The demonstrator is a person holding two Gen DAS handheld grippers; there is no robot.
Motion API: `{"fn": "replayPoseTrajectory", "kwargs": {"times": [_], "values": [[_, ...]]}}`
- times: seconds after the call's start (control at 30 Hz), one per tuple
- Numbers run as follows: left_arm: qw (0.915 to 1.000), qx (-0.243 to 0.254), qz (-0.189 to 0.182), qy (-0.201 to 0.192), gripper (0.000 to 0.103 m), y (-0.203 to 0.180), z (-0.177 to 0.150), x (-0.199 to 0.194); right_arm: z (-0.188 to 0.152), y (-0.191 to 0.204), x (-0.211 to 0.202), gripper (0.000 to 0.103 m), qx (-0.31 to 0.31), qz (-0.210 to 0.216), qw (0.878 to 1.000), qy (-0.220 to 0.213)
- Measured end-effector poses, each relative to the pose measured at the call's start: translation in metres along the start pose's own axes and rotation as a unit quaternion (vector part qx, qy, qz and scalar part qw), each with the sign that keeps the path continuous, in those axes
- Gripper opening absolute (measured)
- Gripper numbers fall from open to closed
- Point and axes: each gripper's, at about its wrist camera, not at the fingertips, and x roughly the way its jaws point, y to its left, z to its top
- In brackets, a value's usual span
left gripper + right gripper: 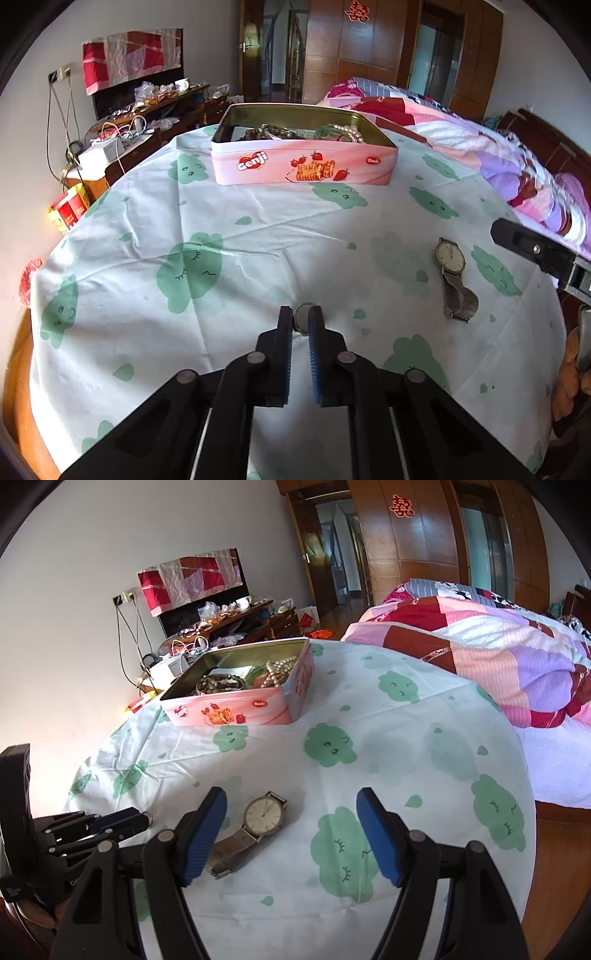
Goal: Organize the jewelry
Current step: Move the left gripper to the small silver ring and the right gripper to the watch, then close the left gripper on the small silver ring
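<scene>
A round table draped in a white cloth [258, 229] with green cartoon prints holds the jewelry. The left gripper [302, 321] sits low near the table's front edge, its jaws nearly together on a small silver ring [303, 314] — the view is partly blocked, but the ring appears pinched between the tips. The right gripper [291, 801] hovers with its jaws wide apart, holding nothing, above a gold-faced wristwatch [263, 816] with a metal mesh band that lies flat on the cloth toward the right edge. At the table's far edge stands an open pink biscuit tin [303, 168] — lidless, its long side facing the grippers. Inside lie a pearl necklace [279, 672], a green bangle [327, 133] and dark beaded bracelets [221, 684].
</scene>
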Motion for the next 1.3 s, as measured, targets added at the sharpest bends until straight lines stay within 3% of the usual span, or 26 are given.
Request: {"fn": "replayPoseTrajectory", "kwargs": {"times": [0.23, 0.33, 0.37, 0.5, 0.53, 0.63, 0.83, 0.97, 1.17, 1.3], "values": [[0.9999, -0.007, -0.003, -0.012, 0.006, 0.000, -0.001, -0.004, -0.003, -0.009, 0.007, 0.076, 0.016, -0.004, 0.999, 0.030], [0.9996, 0.001, -0.024, -0.014, 0.006, -0.001, 0.000, -0.006, -0.003, -0.012, 0.007, 0.076, 0.022, -0.004, 0.999, 0.031], [0.9995, 0.008, -0.026, -0.017, 0.008, -0.004, 0.000, -0.008, -0.003, -0.012, 0.007, 0.076, 0.022, -0.004, 0.999, 0.032], [0.9996, 0.025, -0.013, -0.011, 0.033, -0.011, 0.002, -0.004, -0.004, -0.011, 0.008, 0.076, 0.021, -0.004, 0.999, 0.034], [0.9997, 0.024, -0.008, -0.004, 0.034, -0.011, 0.003, -0.001, -0.004, -0.011, 0.008, 0.076, 0.021, -0.004, 0.999, 0.034], [0.9996, 0.022, -0.007, 0.017, 0.034, -0.010, 0.006, 0.007, -0.004, -0.011, 0.008, 0.076, 0.023, -0.003, 0.999, 0.033], [0.9989, 0.042, 0.004, 0.022, 0.032, -0.016, 0.008, 0.008, -0.004, -0.011, 0.008, 0.076, 0.025, -0.003, 0.999, 0.034], [0.9991, 0.038, 0.000, 0.018, 0.020, -0.011, 0.006, 0.006, -0.004, -0.012, 0.008, 0.076, 0.028, -0.001, 0.999, 0.034], [0.9984, 0.054, 0.011, 0.007, 0.020, -0.016, 0.000, 0.003, -0.005, -0.016, 0.006, 0.076, 0.035, 0.001, 0.999, 0.035], [0.9992, 0.039, 0.002, -0.008, 0.020, -0.011, -0.001, -0.002, -0.005, -0.017, 0.006, 0.076, 0.038, 0.001, 0.999, 0.034]]}}
